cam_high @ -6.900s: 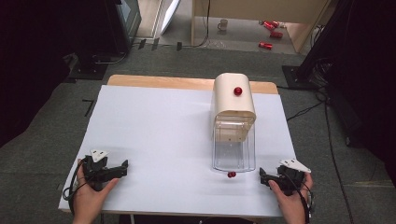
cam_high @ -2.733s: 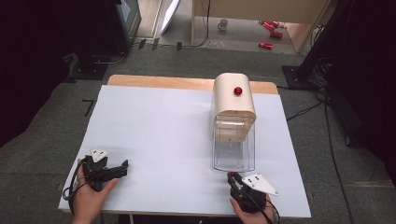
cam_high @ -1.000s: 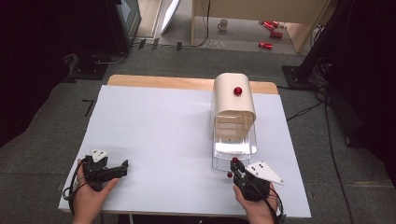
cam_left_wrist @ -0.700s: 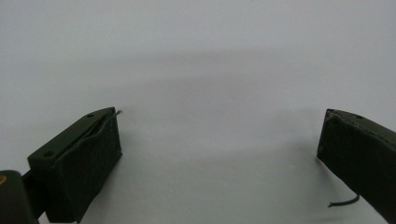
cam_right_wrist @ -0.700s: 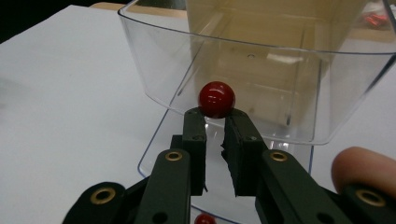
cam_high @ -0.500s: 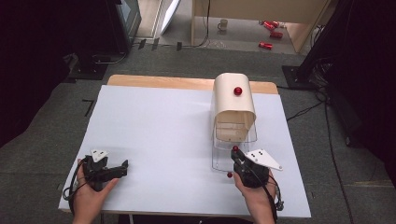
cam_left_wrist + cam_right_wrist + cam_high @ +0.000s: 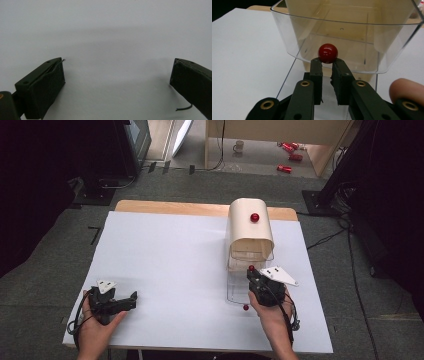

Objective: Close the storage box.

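Now the right gripper [image 7: 326, 65] pinches the red knob [image 7: 328, 53] of the clear drawer [image 7: 387, 42] at its tips, seemingly mid-slide toward the cream housing [image 7: 250, 227] ahead; next likely a steady straight push, while the left gripper [image 7: 117, 82], spread, rests apart.

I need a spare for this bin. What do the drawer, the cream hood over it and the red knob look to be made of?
The drawer looks like clear, glossy hard plastic: the table shows through its walls. The hood seems opaque cream plastic with a smooth satin sheen, though painted wood can't be ruled out. The red knob in the right claw is glossy, with bright highlights: plastic or lacquered wood.
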`<state>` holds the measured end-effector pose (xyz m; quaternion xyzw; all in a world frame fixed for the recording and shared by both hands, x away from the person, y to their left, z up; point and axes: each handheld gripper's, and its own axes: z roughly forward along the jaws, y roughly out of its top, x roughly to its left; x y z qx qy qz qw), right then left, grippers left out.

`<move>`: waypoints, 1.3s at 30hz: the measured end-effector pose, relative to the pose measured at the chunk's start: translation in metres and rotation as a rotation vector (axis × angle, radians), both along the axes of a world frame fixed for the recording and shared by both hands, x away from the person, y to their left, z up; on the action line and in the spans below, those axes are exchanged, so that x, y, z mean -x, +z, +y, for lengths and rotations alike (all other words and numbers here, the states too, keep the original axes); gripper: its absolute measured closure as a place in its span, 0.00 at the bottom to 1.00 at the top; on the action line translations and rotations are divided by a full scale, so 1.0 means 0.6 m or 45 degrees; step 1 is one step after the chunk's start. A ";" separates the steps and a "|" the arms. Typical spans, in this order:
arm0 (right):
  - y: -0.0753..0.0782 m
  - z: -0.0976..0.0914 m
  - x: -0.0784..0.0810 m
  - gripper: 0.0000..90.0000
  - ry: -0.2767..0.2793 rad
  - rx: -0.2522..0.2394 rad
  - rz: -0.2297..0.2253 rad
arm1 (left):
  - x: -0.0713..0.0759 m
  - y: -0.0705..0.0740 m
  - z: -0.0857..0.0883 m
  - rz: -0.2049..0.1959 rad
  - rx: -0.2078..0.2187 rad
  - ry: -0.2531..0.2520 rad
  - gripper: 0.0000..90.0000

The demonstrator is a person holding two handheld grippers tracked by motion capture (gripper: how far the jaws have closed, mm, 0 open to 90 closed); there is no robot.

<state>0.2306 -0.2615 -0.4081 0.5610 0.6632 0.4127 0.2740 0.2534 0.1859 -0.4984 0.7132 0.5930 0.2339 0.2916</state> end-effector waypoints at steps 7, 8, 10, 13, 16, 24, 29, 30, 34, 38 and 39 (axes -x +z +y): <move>-0.002 -0.002 -0.019 0.90 -0.008 -0.009 0.001 | 0.000 0.000 0.000 0.000 0.000 0.000 0.00; -0.002 -0.003 -0.022 0.90 -0.010 -0.009 0.003 | 0.000 0.000 0.000 0.000 0.001 0.000 0.00; -0.002 -0.003 -0.024 0.90 -0.011 -0.007 0.004 | 0.000 0.000 0.000 -0.001 0.002 0.001 0.00; 0.000 -0.003 -0.030 0.89 -0.010 0.003 0.007 | 0.000 0.000 0.001 -0.002 0.004 0.000 0.00; 0.001 -0.004 -0.036 0.89 -0.011 -0.006 0.016 | 0.000 0.000 0.001 -0.002 0.007 0.000 0.00; 0.001 -0.005 -0.046 0.88 -0.008 -0.007 0.014 | 0.001 0.000 0.001 -0.002 0.009 0.001 0.00; 0.004 -0.005 -0.053 0.87 0.000 -0.012 0.015 | 0.000 0.000 0.001 -0.003 0.008 0.000 0.00; 0.004 -0.005 -0.053 0.87 0.000 -0.012 0.015 | 0.000 0.000 0.001 -0.003 0.008 0.000 0.00; 0.003 -0.005 -0.050 0.71 0.040 -0.031 0.029 | 0.001 0.000 0.001 -0.003 0.009 0.001 0.00; -0.002 -0.010 -0.041 0.40 0.060 -0.018 0.052 | 0.001 0.000 0.001 -0.003 0.008 0.000 0.00; -0.003 -0.013 -0.038 0.30 0.060 -0.029 0.062 | 0.001 0.000 0.001 -0.003 0.008 0.000 0.00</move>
